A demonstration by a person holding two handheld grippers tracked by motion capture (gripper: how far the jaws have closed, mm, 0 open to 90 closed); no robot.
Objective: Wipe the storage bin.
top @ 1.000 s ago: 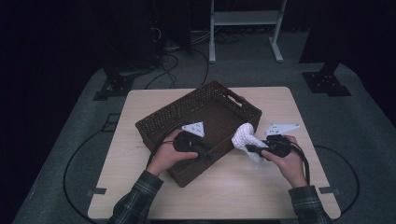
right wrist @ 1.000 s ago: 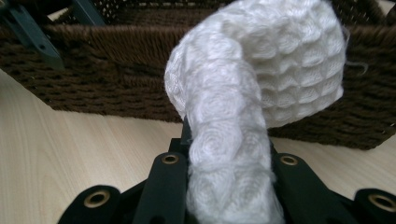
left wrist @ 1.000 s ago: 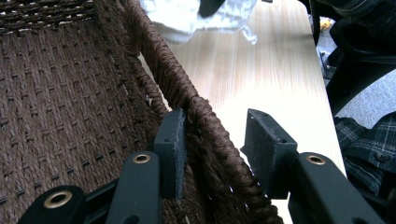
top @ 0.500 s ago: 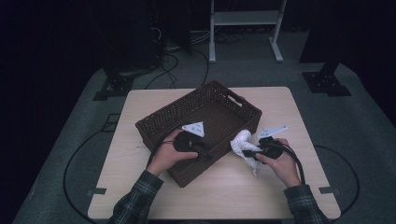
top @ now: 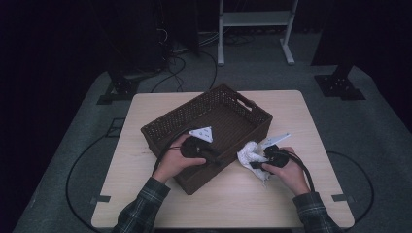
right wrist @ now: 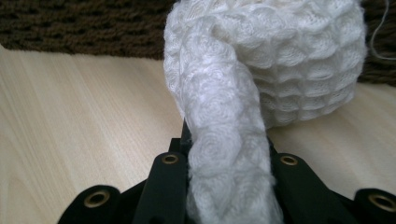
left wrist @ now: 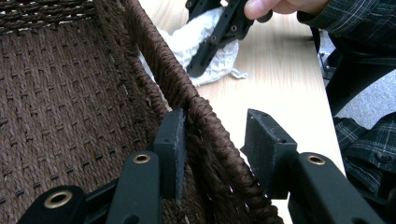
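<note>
Straddling the near wall of the woven basket [top: 170, 124], the left gripper [left wrist: 215, 140] is standing with its jaws apart: one pad is lying against the inner face of the wall, while the other pad is standing clear of the outer face, so no clamping is occurring. The wall is passing directly between the jaws, and the basket floor is extending away on the inner pad's side. The basket is appearing stiff and light enough to steady by its rim.

Moving to the right, the right gripper [right wrist: 229, 154] is clamping a white towel [right wrist: 280, 60] between its pads. The towel is running up out of the jaws as a rolled band and is bunching into a loose wad just ahead of the fingertips, with the wad resting on the table [right wrist: 84, 102] close against the outer side of the basket wall. In the high view the towel [top: 248, 154] is lying between the right gripper [top: 265, 156] and the basket.

The towel is judged soft, light and limp, with a textured knit that is unlikely to slip. A pinch on a gathered fold, as here, is suiting it best; the free part is likely to sag and trail when lifted.
</note>
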